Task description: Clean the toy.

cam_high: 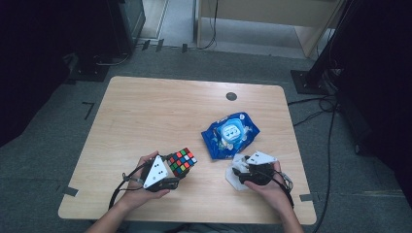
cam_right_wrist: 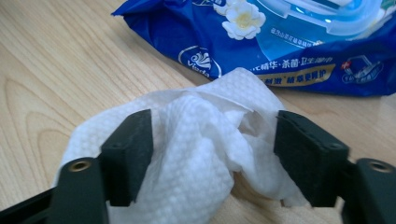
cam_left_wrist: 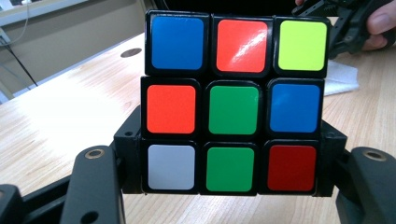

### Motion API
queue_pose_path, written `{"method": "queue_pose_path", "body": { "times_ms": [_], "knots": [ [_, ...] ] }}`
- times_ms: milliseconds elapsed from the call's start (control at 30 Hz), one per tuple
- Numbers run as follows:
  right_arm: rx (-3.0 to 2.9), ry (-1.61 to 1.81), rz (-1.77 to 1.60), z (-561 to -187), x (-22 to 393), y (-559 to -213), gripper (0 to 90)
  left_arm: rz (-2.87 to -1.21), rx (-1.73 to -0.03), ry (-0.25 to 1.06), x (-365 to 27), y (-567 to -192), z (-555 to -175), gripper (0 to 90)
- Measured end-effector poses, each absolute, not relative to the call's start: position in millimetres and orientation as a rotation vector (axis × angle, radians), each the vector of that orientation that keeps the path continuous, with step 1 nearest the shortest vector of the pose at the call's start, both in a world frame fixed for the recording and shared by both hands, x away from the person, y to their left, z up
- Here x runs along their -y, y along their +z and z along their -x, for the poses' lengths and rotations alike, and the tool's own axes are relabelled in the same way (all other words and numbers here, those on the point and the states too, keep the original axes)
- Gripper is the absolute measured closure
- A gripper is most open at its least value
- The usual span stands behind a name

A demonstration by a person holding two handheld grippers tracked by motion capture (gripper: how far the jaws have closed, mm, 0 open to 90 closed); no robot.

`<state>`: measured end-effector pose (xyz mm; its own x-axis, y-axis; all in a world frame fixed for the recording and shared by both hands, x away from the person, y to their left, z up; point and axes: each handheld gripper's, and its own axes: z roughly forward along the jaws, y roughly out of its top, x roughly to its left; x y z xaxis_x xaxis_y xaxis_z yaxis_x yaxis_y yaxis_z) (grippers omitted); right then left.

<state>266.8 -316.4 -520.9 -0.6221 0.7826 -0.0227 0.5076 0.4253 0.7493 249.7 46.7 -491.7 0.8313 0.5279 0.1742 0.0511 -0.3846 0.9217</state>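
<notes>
A scrambled Rubik's cube (cam_high: 182,161) is held just above the wooden table (cam_high: 155,111) near its front left, with my left gripper (cam_high: 176,170) shut on it. In the left gripper view the cube (cam_left_wrist: 233,105) shows a mixed face of blue, orange, yellow, green, white and red squares, and the jaws press on its lower sides. A crumpled white wipe (cam_high: 234,177) lies on the table at the front right. My right gripper (cam_high: 241,172) is lowered over it. The wipe (cam_right_wrist: 201,140) bulges between the open jaws of the right gripper (cam_right_wrist: 212,149).
A blue pack of wet wipes (cam_high: 231,133) with a clear lid lies just beyond the wipe, near the table's middle right; its edge (cam_right_wrist: 280,42) is right behind the jaws. A small dark round spot (cam_high: 231,96) marks the far edge. Cables trail from both grippers.
</notes>
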Motion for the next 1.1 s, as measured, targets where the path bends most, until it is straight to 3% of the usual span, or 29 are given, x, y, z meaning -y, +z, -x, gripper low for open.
{"method": "queue_pose_path", "body": {
  "times_ms": [167, 300, 767, 1100],
  "knots": [
    [-2.288, 1.056, -1.207, -269.1, 324.1, -518.7, 68.7, -1.912, -0.43, 0.527, -44.9, -491.3, -248.2, 33.7],
    [-2.246, 1.11, -1.253, -266.3, 324.8, -511.4, 78.7, -1.91, -0.427, 0.521, -43.6, -490.8, -246.9, 33.6],
    [-2.08, 1.742, -0.94, -213.5, 240.2, -427.5, 78.2, -1.919, -0.401, 0.491, -31.9, -492.8, -241.2, 33.7],
    [-2.084, 1.795, -0.932, -214.4, 203.5, -440.8, 75.8, -1.912, -0.344, 0.473, -20.6, -487.6, -228.9, 33.6]
  ]
}}
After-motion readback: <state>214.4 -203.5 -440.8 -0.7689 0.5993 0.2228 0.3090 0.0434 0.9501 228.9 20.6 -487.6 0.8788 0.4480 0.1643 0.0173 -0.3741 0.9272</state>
